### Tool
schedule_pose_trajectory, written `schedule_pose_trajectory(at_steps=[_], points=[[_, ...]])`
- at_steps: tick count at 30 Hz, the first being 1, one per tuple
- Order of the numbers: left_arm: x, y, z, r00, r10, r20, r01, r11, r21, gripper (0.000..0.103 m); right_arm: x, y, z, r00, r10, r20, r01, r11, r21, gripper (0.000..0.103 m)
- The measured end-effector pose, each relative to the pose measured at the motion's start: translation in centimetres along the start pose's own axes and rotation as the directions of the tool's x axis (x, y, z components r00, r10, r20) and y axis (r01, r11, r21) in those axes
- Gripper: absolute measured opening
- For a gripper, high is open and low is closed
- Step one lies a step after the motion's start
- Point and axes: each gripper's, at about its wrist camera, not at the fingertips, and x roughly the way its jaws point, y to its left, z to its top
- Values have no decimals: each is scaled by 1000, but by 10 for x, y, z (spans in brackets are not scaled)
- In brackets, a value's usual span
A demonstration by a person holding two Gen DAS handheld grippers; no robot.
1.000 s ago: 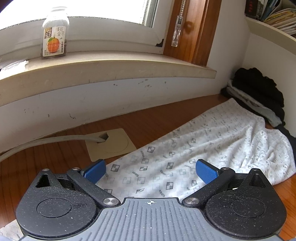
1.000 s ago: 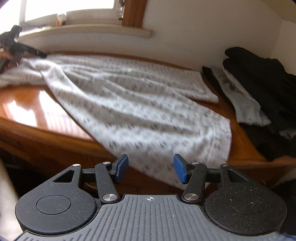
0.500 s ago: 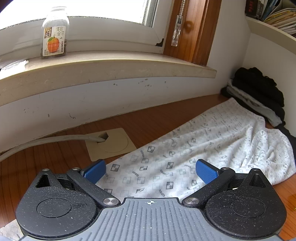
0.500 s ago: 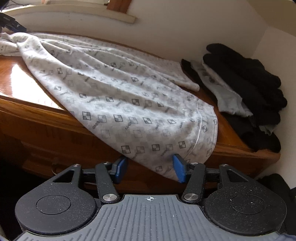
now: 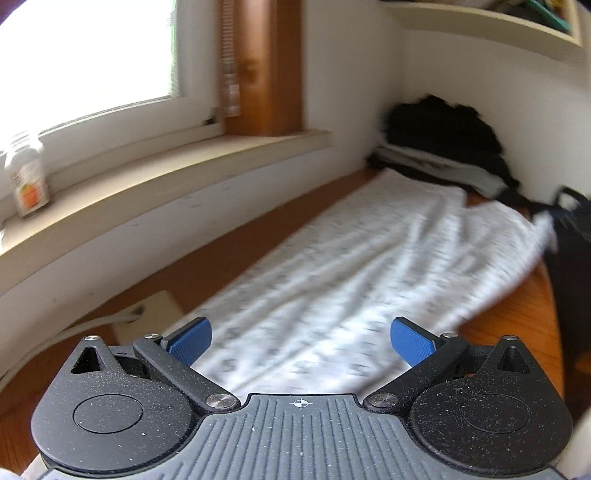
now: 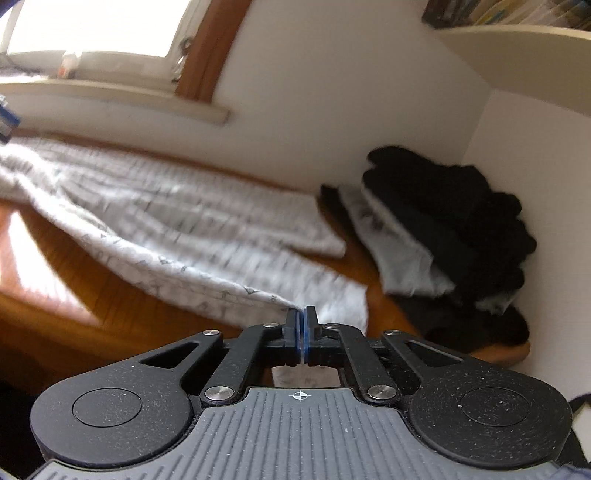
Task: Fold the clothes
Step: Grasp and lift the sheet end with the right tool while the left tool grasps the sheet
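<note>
Right gripper (image 6: 302, 325): the blue pads were pressed together on the near hem of the white patterned garment (image 6: 177, 236), where half a second before they had stood apart on either side of that hem. The pinched corner rose off the wooden tabletop (image 6: 74, 288), and a fold of cloth ran from it up and leftward. A scrap of the same fabric showed under the linkage, behind the pads.

Left gripper (image 5: 301, 339): the jaws stood wide apart with nothing between them, as in both earlier frames. Its view had swung rightward: the juice bottle (image 5: 27, 177) on the windowsill (image 5: 184, 162) now sat at the left edge, and the beige cable plate (image 5: 147, 317) lay partly hidden behind the left finger. The garment (image 5: 351, 280) stretched lengthwise from just ahead of the open fingers toward the far corner, its pattern smeared by motion blur. Its far right corner appeared lifted towards a dark object at the right edge of the frame.

Surroundings: a stack of black and grey clothes (image 6: 443, 236) rested in the corner against the wall, just beyond the garment's far end, and in the left view the same stack (image 5: 447, 147) appeared beneath a shelf (image 5: 498, 26). The pile looked unchanged from the earlier frames.
</note>
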Motion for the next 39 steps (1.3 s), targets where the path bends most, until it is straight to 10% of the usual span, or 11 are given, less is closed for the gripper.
schedule_pose_trajectory(at_steps=[16,21,30,39], points=[[7,-5,-12,992,-86,-88,93,992,85,46,27,-35,48,995,-38,92,32,997,71,2],[3,-9,-9,995,-82,-54,86,992,87,7,39,-37,64,993,-44,108,38,997,61,2],[-12,41,10,986,-116,118,138,970,-200,1,60,-44,113,986,-62,156,60,998,19,1],[36,80,21,999,31,38,-19,963,-270,1,179,-11,197,994,-66,88,72,995,-70,1]])
